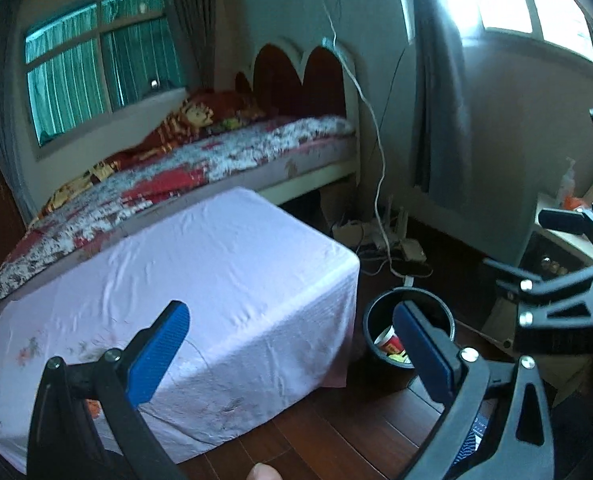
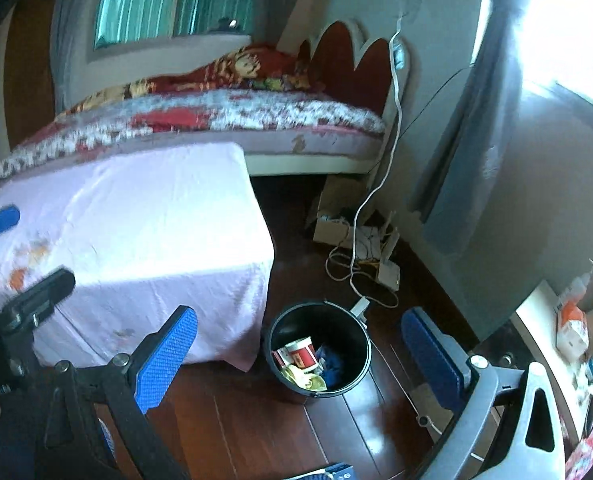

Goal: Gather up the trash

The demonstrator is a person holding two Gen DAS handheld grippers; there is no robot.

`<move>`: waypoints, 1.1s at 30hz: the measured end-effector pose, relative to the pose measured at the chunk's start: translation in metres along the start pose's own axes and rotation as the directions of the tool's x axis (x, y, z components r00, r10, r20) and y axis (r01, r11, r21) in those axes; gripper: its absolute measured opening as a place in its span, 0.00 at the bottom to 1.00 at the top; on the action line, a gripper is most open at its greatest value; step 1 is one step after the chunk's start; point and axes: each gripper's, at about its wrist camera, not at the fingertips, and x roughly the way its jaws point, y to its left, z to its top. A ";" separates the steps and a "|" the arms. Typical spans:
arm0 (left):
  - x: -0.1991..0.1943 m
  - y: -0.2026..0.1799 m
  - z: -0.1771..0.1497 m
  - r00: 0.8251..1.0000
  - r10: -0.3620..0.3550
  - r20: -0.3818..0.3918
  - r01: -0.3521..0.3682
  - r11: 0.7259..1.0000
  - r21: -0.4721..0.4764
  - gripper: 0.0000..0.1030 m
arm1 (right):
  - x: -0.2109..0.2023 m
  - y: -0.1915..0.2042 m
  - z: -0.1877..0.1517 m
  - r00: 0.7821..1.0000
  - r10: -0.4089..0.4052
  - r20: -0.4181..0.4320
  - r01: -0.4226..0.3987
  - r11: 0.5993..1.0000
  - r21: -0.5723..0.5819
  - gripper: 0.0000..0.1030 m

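A black trash bin stands on the wooden floor beside the cloth-covered table. It holds a red and white cup, a yellow wrapper and something blue. My right gripper hangs open above the bin with nothing between its blue pads. My left gripper is also open and empty, over the table's near corner. In the left wrist view the bin shows partly behind the right-hand pad, with the cup inside.
A table under a pink cloth fills the left, with a bed behind it. Cables and a white router lie on the floor by the wall. A desk with a bottle and clutter stands at the right.
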 end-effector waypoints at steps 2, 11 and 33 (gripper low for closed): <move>-0.013 0.002 0.002 1.000 0.001 0.029 -0.001 1.000 -0.002 0.99 | -0.017 0.000 0.004 1.000 -0.001 0.030 0.001 1.000 0.024 1.00; -0.048 0.017 0.013 0.992 0.029 0.122 -0.026 0.999 -0.025 0.99 | -0.078 0.002 0.014 0.988 -0.053 0.143 0.049 0.998 0.032 1.00; -0.059 0.003 0.015 0.988 -0.004 0.153 0.006 1.000 -0.015 0.99 | -0.092 -0.009 0.008 0.984 -0.085 0.156 0.078 0.996 0.053 1.00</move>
